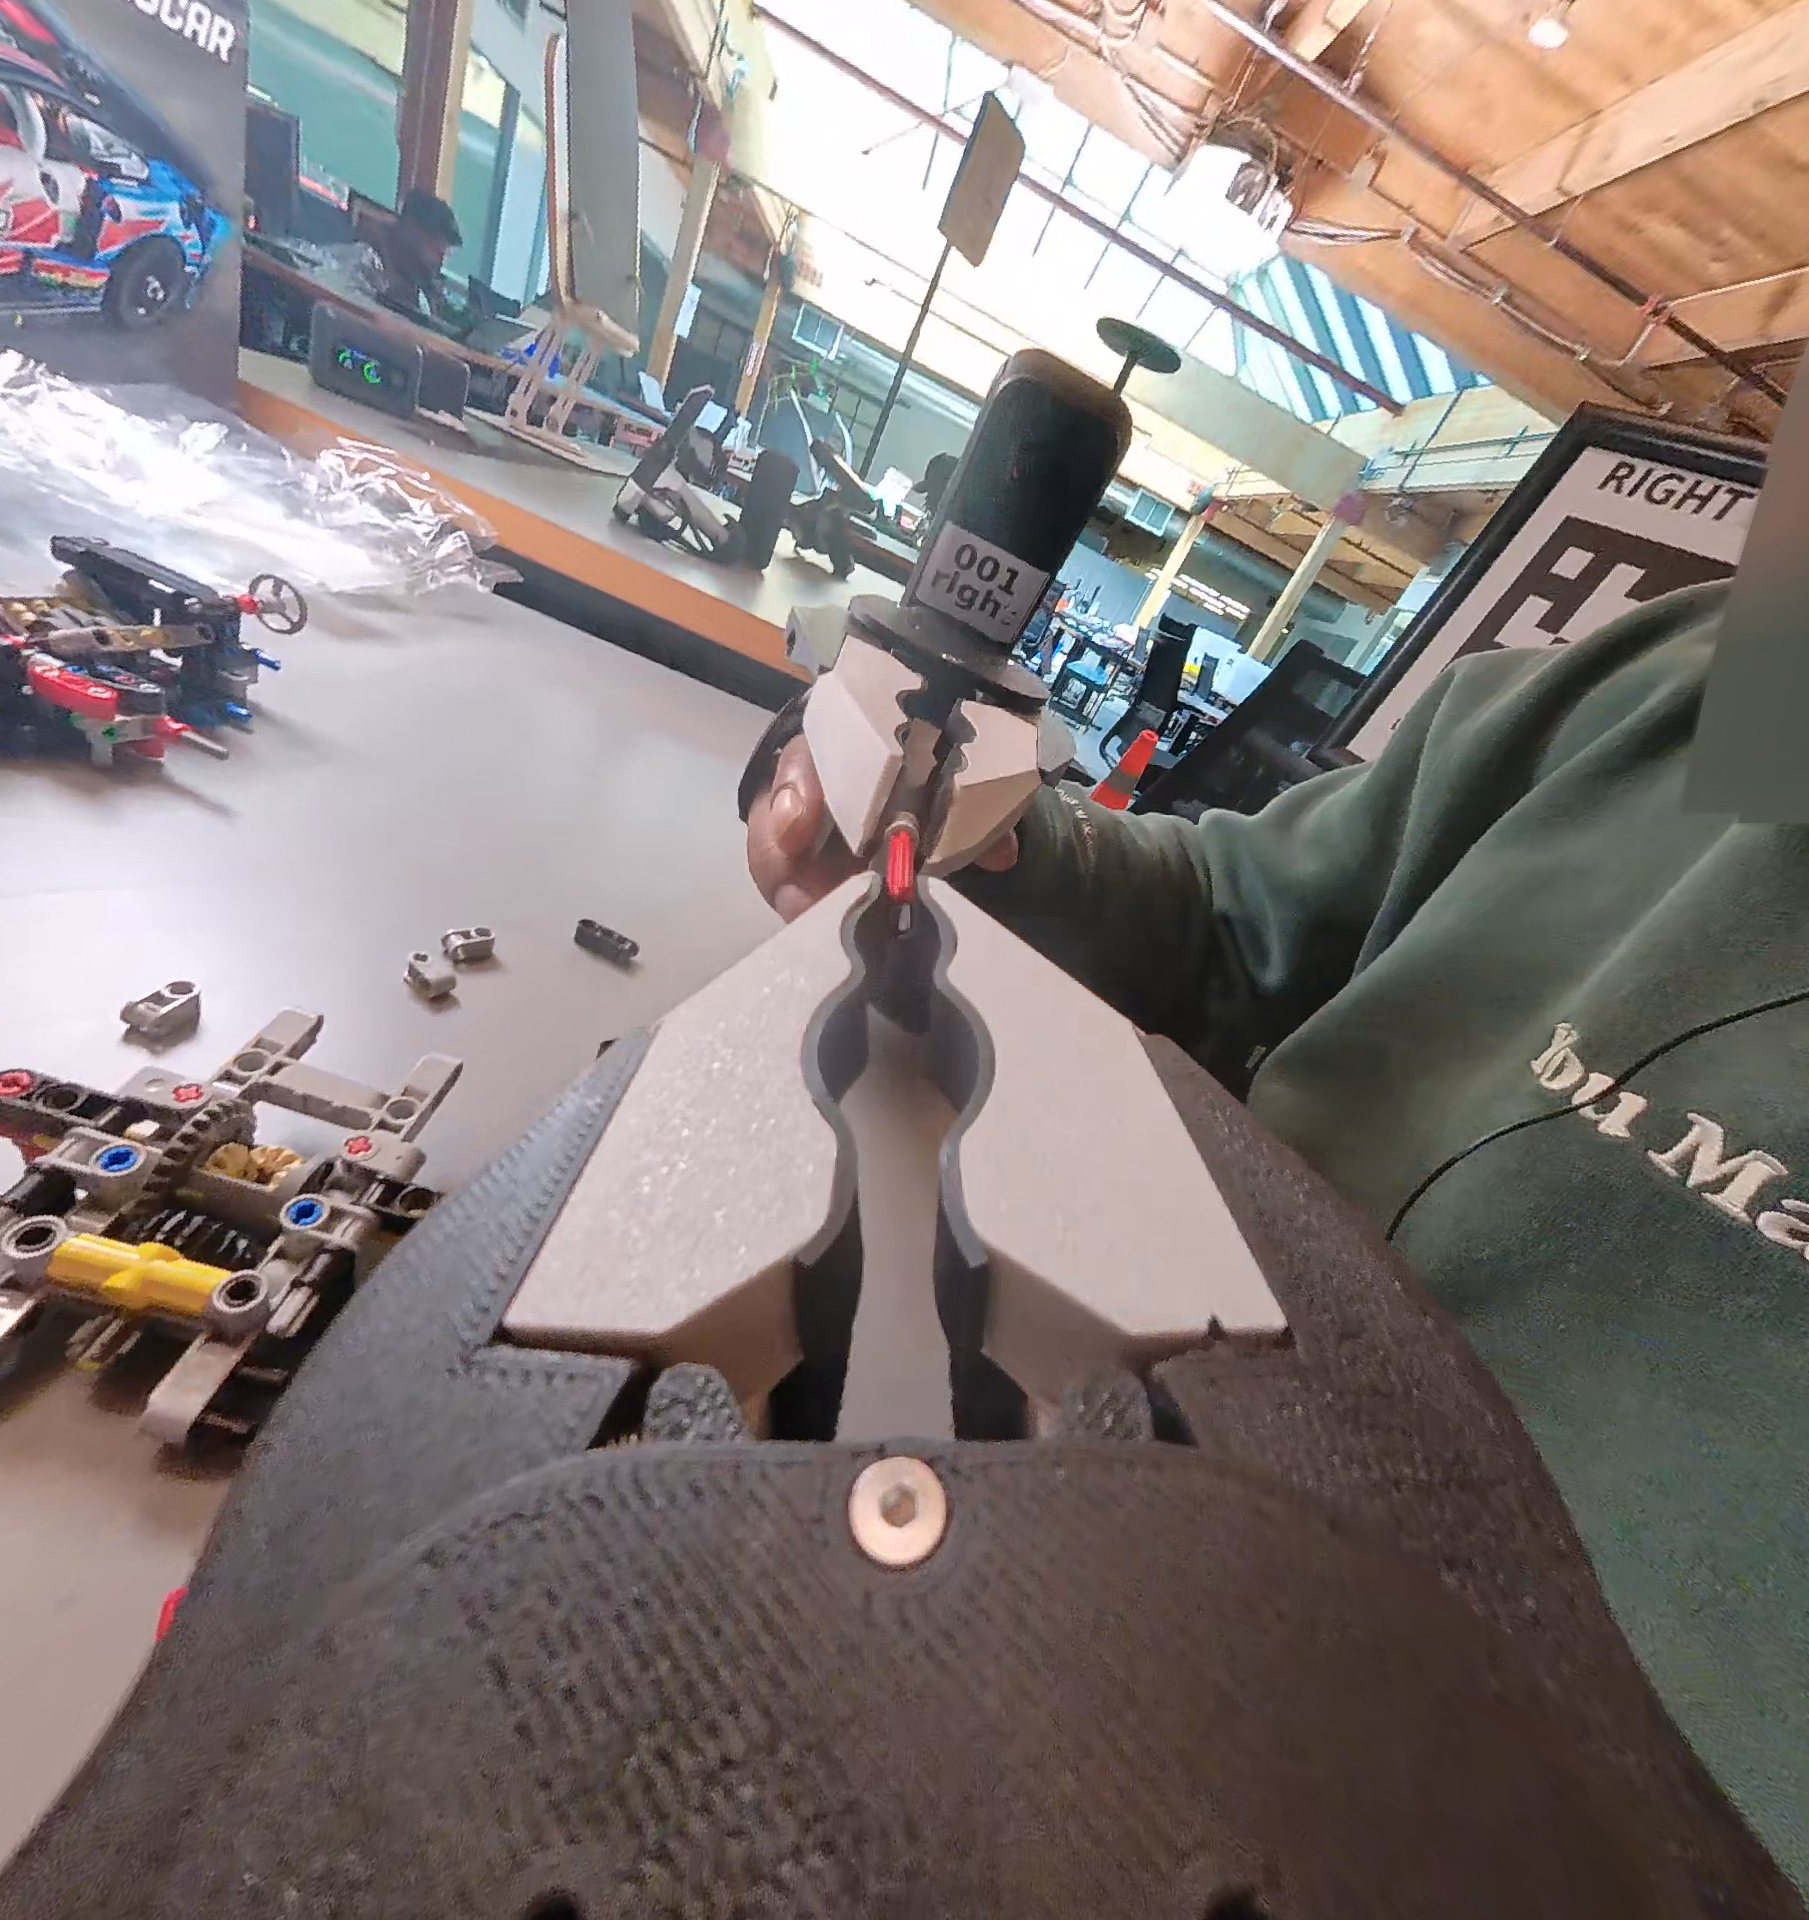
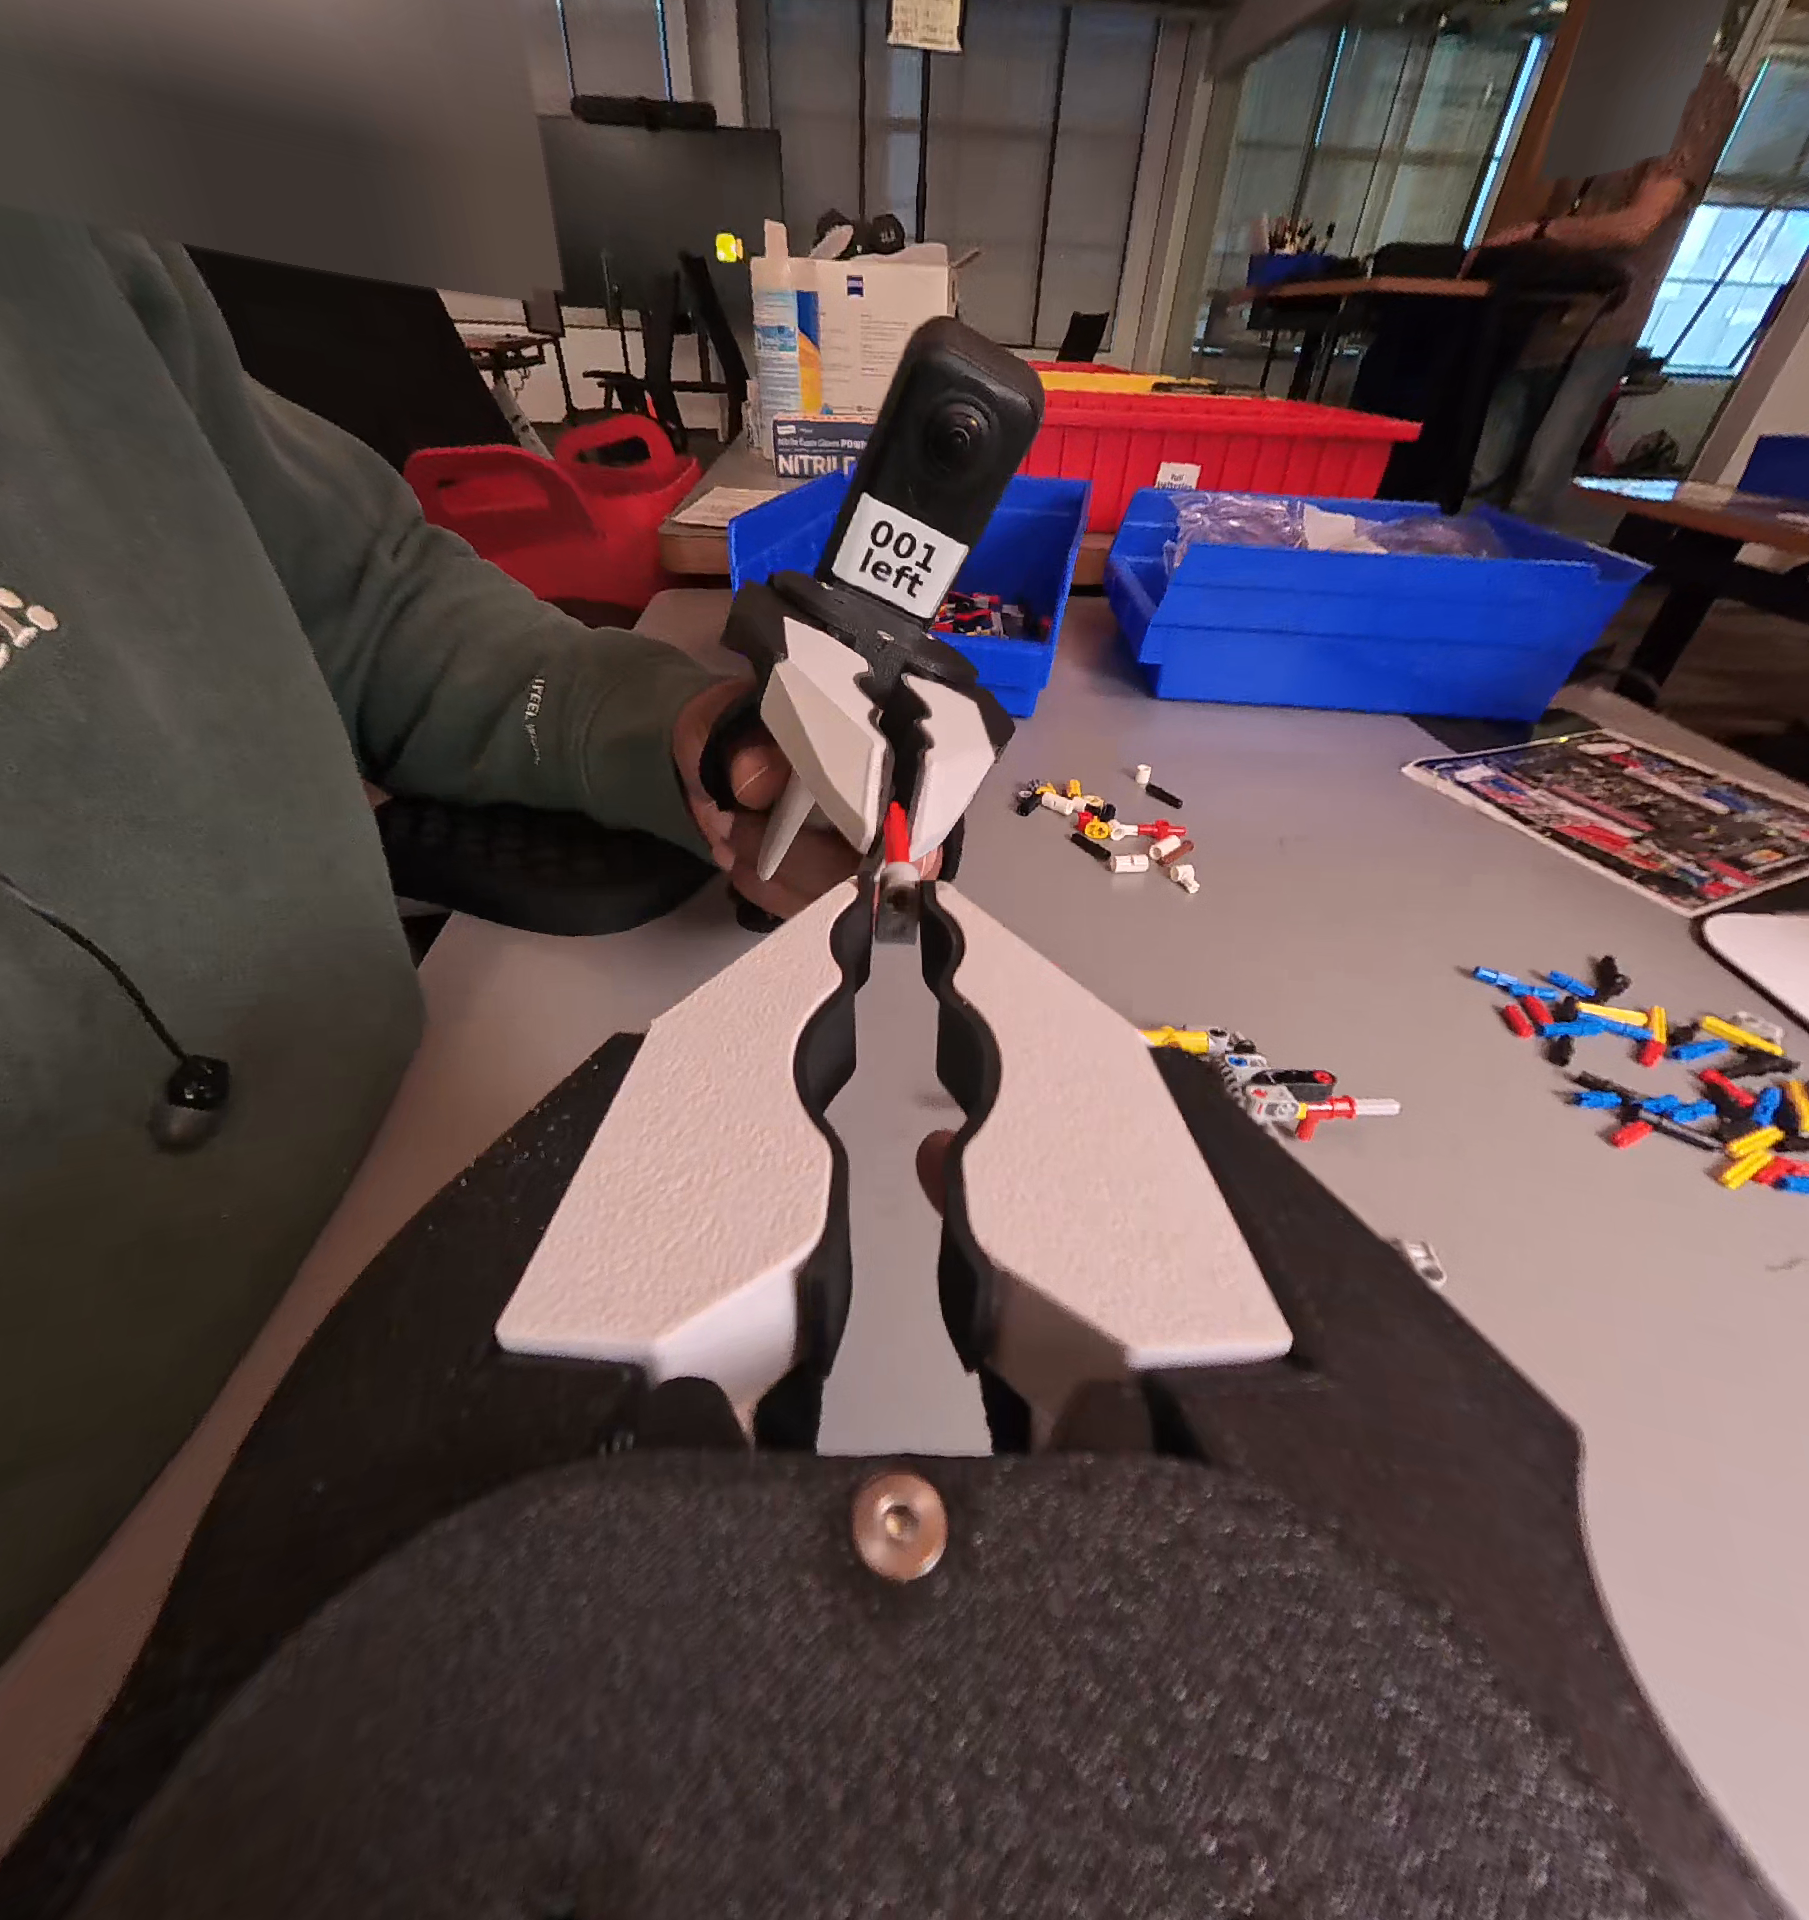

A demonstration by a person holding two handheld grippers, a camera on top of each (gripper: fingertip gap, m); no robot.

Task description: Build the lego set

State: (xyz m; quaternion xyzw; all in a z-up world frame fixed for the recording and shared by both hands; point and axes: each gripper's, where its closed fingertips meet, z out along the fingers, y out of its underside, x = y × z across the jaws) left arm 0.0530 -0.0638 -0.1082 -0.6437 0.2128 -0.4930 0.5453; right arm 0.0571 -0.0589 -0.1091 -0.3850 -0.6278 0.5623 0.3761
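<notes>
My two grippers meet tip to tip in the air above the grey table [image 2: 1347, 935]. In the left wrist view, my left gripper [image 1: 900, 902] is shut on a small dark piece [image 1: 895, 982] with a red axle [image 1: 898, 857] that reaches the right gripper [image 1: 908, 826] opposite. In the right wrist view, my right gripper [image 2: 895, 896] is shut on a grey connector [image 2: 895, 909] with a hole. The red axle [image 2: 895, 828] runs from it into the left gripper [image 2: 898, 821]. How the two parts join is hidden by the fingers.
A part-built grey chassis [image 1: 183, 1195], a second built section [image 1: 100, 665], loose connectors [image 1: 432, 966], a plastic bag [image 1: 204, 468] and the set box [image 1: 79, 156] lie to the left. Loose pins [image 2: 1689, 1081], small parts [image 2: 1108, 831], a booklet [image 2: 1638, 821] and blue bins [image 2: 1367, 613] lie to the right. Only a small space, under 4 cm, lies between the two pairs of fingers.
</notes>
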